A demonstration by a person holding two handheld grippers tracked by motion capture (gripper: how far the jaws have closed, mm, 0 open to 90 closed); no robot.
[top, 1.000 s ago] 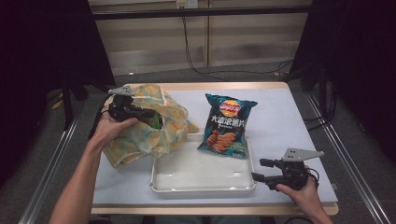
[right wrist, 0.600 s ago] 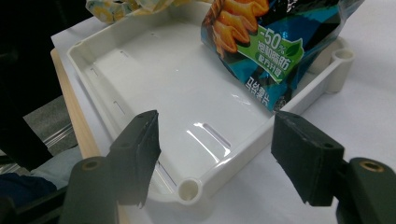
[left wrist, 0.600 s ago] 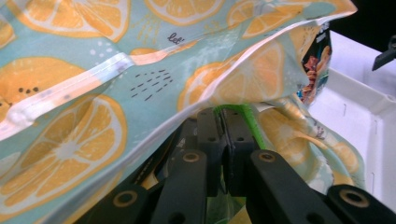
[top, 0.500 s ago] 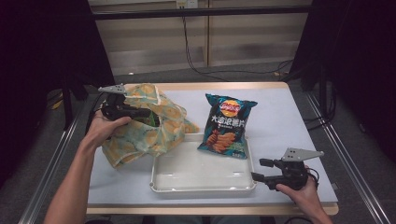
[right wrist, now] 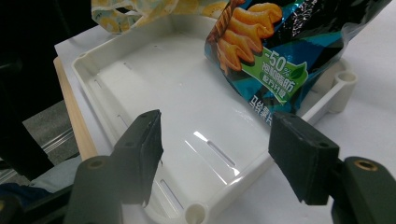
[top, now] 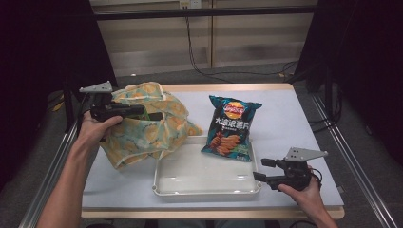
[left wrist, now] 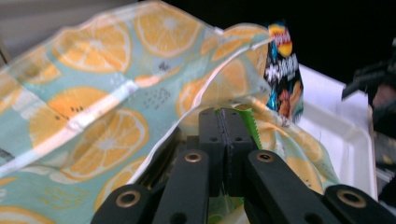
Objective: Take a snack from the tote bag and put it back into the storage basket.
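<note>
The left gripper [top: 135,111] sits at the mouth of the orange-print fabric bag [top: 147,128] on the left of the tabletop [top: 294,123], its jaws pressed together on a green packet [left wrist: 246,122] that pokes out of the bag's opening (its edge shows just past the jaw tips). The right gripper [top: 261,169] hovers with jaws spread beside the near right corner of the white tray [top: 204,190], against whose far rim a bag of chips [top: 230,127] leans.

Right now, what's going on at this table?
A person is working with two handheld grippers. The left gripper has its jaws shut on a green packet at the mouth of an orange-print fabric bag. The right gripper hovers open over the near edge of a white tray. A chip bag lies partly on the tray's far rim.
</note>
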